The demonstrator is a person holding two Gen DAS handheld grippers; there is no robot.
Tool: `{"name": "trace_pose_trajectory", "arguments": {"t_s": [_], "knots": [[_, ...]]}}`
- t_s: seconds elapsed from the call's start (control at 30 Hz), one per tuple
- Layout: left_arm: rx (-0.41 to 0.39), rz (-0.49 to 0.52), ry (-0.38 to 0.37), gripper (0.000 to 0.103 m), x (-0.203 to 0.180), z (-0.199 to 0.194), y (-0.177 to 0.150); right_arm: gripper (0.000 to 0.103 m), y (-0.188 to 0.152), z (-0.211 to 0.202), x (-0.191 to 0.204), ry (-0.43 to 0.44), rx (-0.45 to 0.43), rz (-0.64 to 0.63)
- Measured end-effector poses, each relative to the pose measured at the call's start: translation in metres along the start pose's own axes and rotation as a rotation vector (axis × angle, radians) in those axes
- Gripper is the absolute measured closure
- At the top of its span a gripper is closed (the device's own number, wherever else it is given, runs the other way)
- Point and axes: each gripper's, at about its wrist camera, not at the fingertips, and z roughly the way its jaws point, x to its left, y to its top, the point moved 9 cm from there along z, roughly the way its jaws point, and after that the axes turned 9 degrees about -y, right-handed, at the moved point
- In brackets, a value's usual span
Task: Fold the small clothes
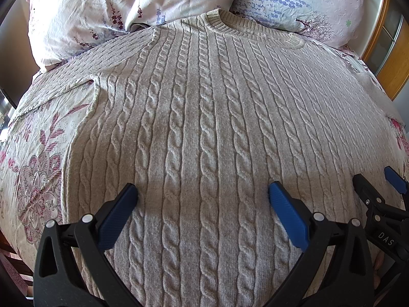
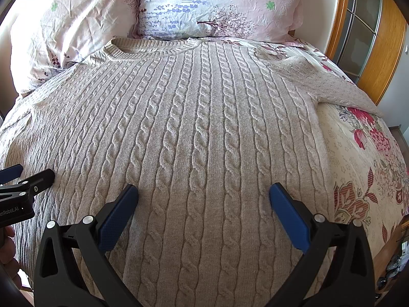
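A beige cable-knit sweater [image 1: 204, 117] lies flat and face up on the bed, collar [image 1: 237, 23] toward the pillows, sleeves spread to both sides. It also fills the right wrist view [image 2: 194, 128]. My left gripper [image 1: 203, 192] is open and empty above the lower left part of the sweater's body. My right gripper [image 2: 203, 192] is open and empty above the lower right part. The right gripper shows at the right edge of the left wrist view [image 1: 378, 189], and the left gripper at the left edge of the right wrist view [image 2: 25, 176].
The sweater lies on a floral bedsheet [image 1: 38, 168], also seen in the right wrist view [image 2: 363, 179]. Two floral pillows [image 1: 133, 2] [image 2: 212, 2] stand at the head of the bed. A wooden door frame [image 2: 378, 51] is at the right.
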Motion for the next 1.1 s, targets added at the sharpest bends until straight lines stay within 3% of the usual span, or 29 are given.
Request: {"name": "trace_pose_trajectory", "arguments": {"t_s": [1.1], "knots": [[-0.002,0.0,0.0,0.002,0.0,-0.0001,0.0002,0.001,-0.0019,0.0,0.0006,-0.003,0.014,0.0]]}}
